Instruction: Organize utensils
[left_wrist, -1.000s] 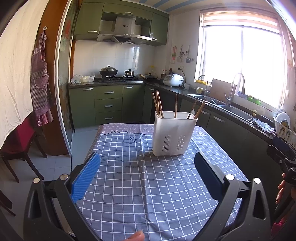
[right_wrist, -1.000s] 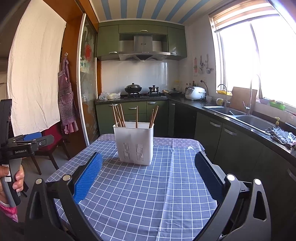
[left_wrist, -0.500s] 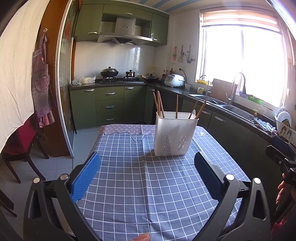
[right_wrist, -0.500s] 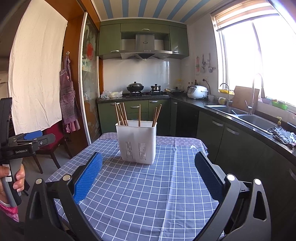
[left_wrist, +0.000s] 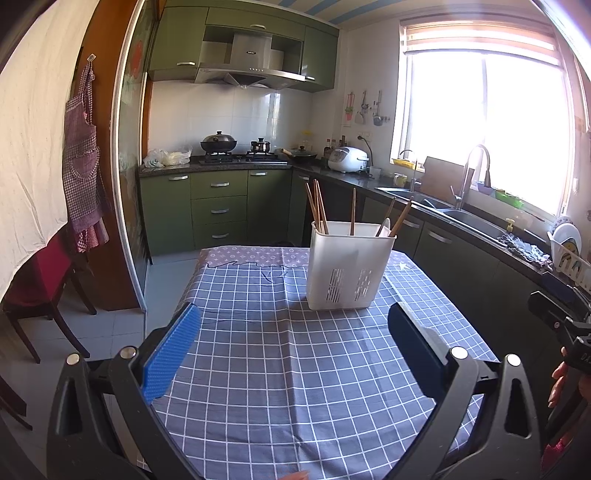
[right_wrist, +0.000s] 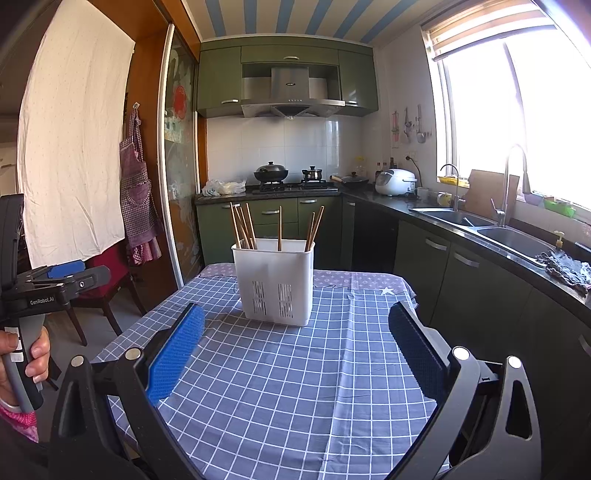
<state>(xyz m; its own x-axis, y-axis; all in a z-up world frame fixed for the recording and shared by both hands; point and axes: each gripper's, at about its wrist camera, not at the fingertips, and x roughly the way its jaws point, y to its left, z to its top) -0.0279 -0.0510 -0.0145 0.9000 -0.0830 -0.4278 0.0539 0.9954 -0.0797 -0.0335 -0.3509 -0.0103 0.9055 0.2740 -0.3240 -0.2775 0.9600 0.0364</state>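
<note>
A white slotted utensil holder (left_wrist: 349, 267) stands upright on the blue checked tablecloth (left_wrist: 280, 354), toward the table's far side; it also shows in the right wrist view (right_wrist: 276, 282). Several wooden chopsticks (left_wrist: 318, 206) and a white spoon (left_wrist: 384, 226) stick up from it; the chopsticks show in the right wrist view (right_wrist: 243, 225). My left gripper (left_wrist: 293, 332) is open and empty, held over the table short of the holder. My right gripper (right_wrist: 295, 332) is open and empty too, also short of the holder.
Green kitchen cabinets (left_wrist: 218, 210) and a stove with pots (left_wrist: 221, 146) lie beyond the table. A counter with a sink (right_wrist: 484, 225) runs along the right. A red chair (left_wrist: 40, 284) stands left of the table. The left gripper body shows at the right wrist view's left edge (right_wrist: 40, 291).
Both views have tilted up slightly, so the holder sits a little lower in frame. Both grippers stay open and empty.
</note>
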